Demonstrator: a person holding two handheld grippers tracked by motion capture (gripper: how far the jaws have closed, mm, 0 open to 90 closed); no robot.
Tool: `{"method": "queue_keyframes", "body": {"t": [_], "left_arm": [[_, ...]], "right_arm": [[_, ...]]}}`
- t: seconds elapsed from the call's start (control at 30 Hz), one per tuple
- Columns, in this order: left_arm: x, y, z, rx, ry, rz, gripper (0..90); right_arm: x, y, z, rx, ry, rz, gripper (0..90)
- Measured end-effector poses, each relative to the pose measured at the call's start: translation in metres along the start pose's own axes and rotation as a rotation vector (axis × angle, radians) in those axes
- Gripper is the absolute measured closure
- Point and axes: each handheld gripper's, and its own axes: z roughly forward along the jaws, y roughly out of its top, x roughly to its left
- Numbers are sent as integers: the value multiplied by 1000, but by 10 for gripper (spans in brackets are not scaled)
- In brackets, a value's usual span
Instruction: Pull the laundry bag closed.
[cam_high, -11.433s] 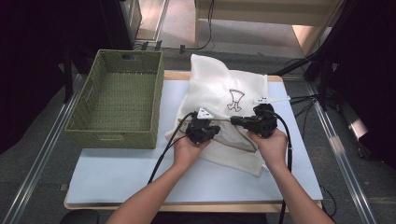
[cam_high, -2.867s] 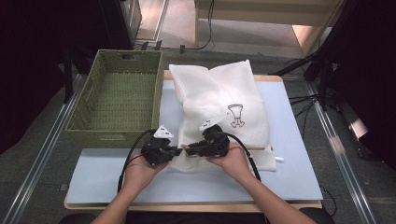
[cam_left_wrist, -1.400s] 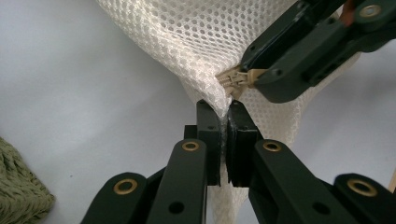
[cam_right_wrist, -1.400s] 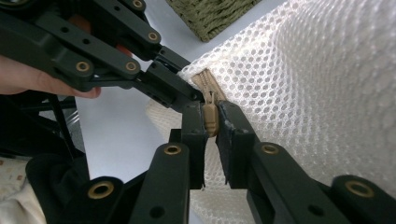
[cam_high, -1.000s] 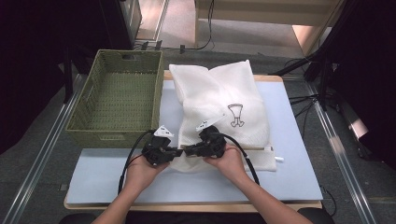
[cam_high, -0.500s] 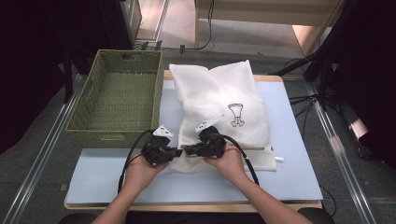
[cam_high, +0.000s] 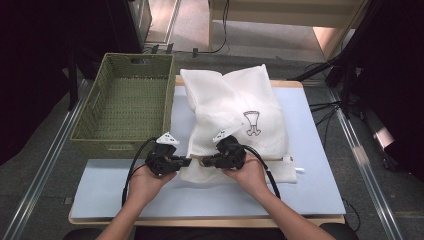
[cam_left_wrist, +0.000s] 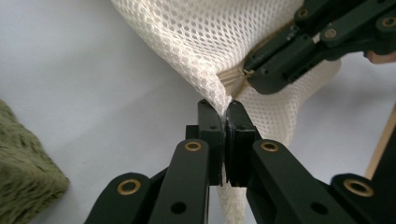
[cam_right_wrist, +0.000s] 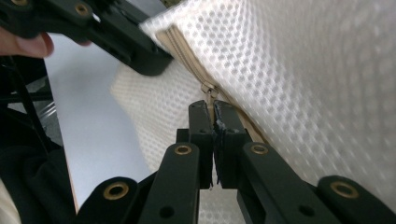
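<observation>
At table's front, left tool (cam_left_wrist: 223, 109) pinches mesh bag (cam_high: 235, 110); right tool (cam_right_wrist: 211, 109) grips zipper pull (cam_right_wrist: 208, 91).

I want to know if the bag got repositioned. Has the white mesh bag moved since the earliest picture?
Yes. The white mesh bag has shifted left, toward the green basket; its printed emblem now lies farther from the table's right edge, with more bare table showing there.

A laboratory recording bench is indicated: a table (cam_high: 320, 200) covered by a pale blue mat is flanked by metal floor rails (cam_high: 40, 175), with black cables (cam_high: 325, 107) trailed beside it and dark curtains hung around it.
</observation>
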Motion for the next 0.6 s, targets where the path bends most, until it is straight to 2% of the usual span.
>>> {"method": "queue_keyframes", "body": {"t": [0.07,0.13,0.17,0.23,0.3,0.37,0.4,0.47,0.6], "left_arm": [[1,0,-1,-3,1,1,887],[2,-1,-5,-11,18,-5,887],[5,0,-8,-14,22,-10,887],[13,-2,-16,-36,33,-44,888],[17,-6,-18,-39,22,-51,887],[13,-8,-15,-39,17,-30,885],[11,-9,-14,-42,23,-26,884],[10,-9,-13,-47,25,-30,883],[10,-11,-12,-50,25,-37,881]], "right_arm": [[-1,0,-2,-4,17,28,893],[1,0,-2,-11,12,19,893],[2,0,-3,-7,-4,12,893],[-3,-3,-4,3,-24,20,893],[-11,-6,-10,4,-25,40,893],[-14,-7,-16,10,-14,45,892],[-13,-8,-17,13,-24,35,891],[-12,-9,-17,17,-34,18,891],[-13,-11,-16,17,-26,21,890]]}}
